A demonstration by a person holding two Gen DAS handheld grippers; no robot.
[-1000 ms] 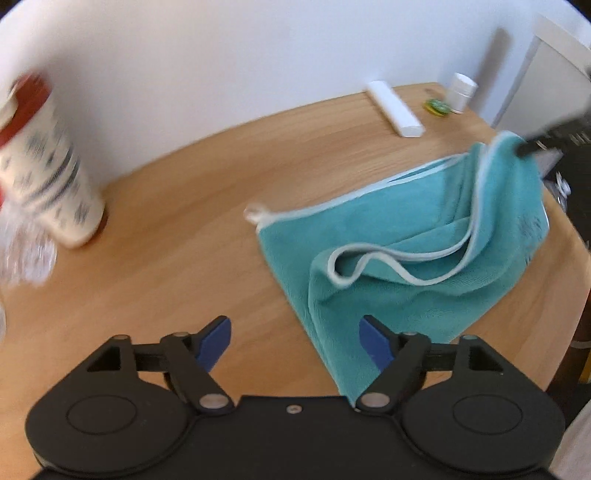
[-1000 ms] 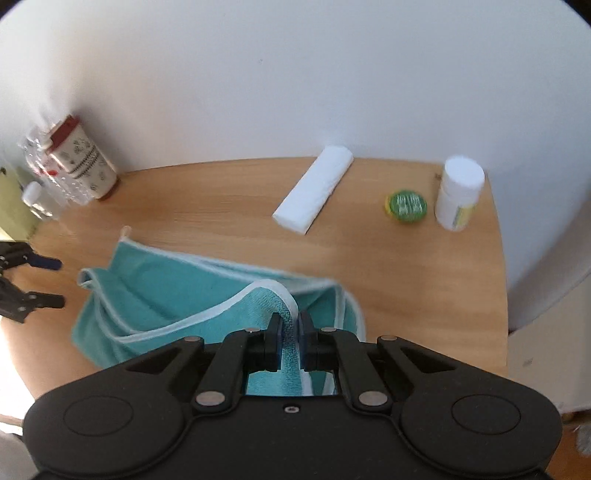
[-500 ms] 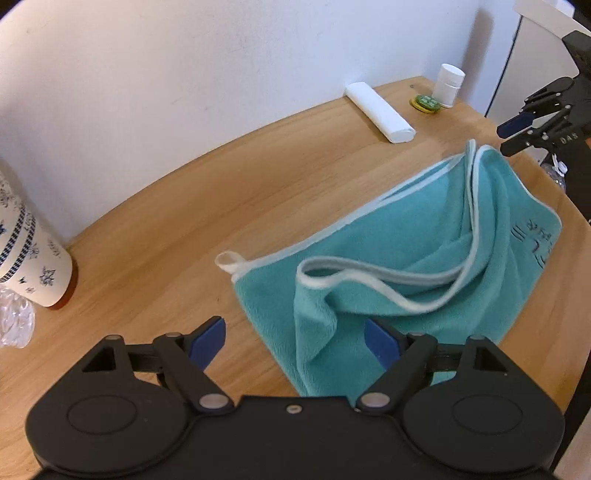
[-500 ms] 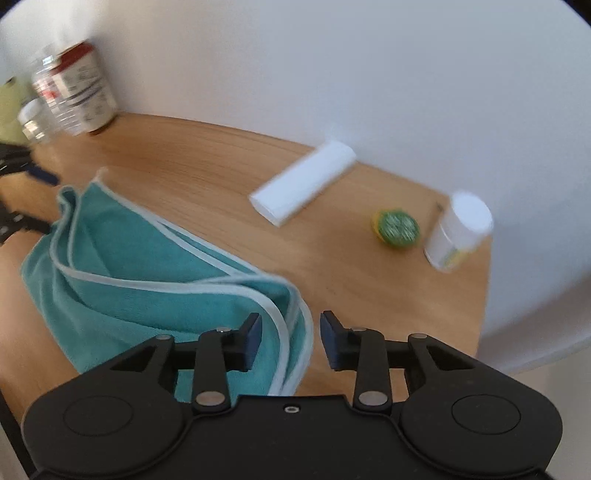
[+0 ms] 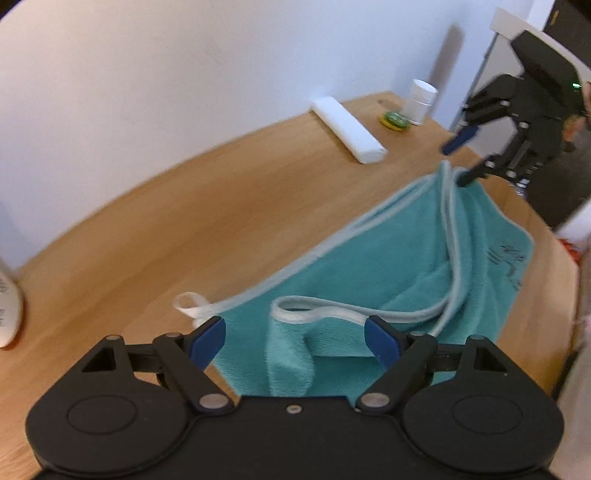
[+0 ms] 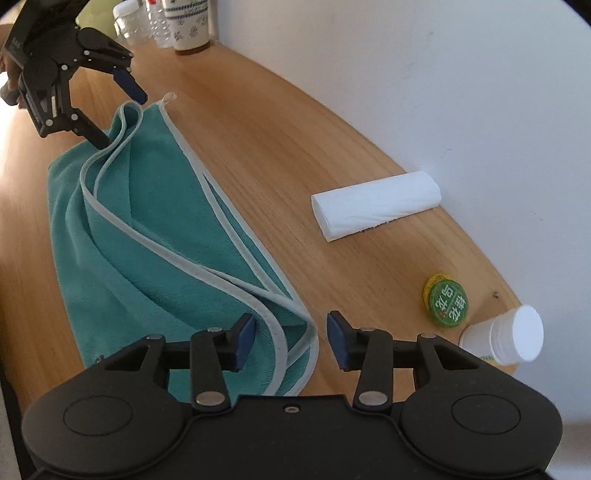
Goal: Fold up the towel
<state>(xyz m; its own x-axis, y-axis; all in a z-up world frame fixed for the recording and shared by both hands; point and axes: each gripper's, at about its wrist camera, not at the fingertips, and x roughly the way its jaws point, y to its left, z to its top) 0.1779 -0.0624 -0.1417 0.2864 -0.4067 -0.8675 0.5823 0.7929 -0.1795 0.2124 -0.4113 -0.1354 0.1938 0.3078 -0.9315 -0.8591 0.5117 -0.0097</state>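
A teal towel (image 5: 369, 273) with pale trim lies loosely doubled and wrinkled on the round wooden table (image 5: 184, 229); its hanging loop (image 5: 188, 302) points toward the wall. My left gripper (image 5: 293, 339) is open, and a raised fold of the towel's near end lies between its blue fingertips. In the right wrist view the towel (image 6: 147, 240) runs away to the left. My right gripper (image 6: 291, 339) is open over the trimmed corner at its end. Each view shows the other gripper open at the towel's far end: the right gripper (image 5: 461, 160) and the left gripper (image 6: 116, 114).
Near the wall lie a white roll (image 6: 376, 210), a green lid (image 6: 447, 301) and a small white bottle (image 6: 506, 336). A patterned cup (image 6: 188, 22) and clear bottles stand at the far left end. The table edge curves close behind the towel.
My right gripper was shut on the towel's edge one second ago; it has opened and let go. Both grippers have moved in low over the towel's two ends. The left gripper stayed open.
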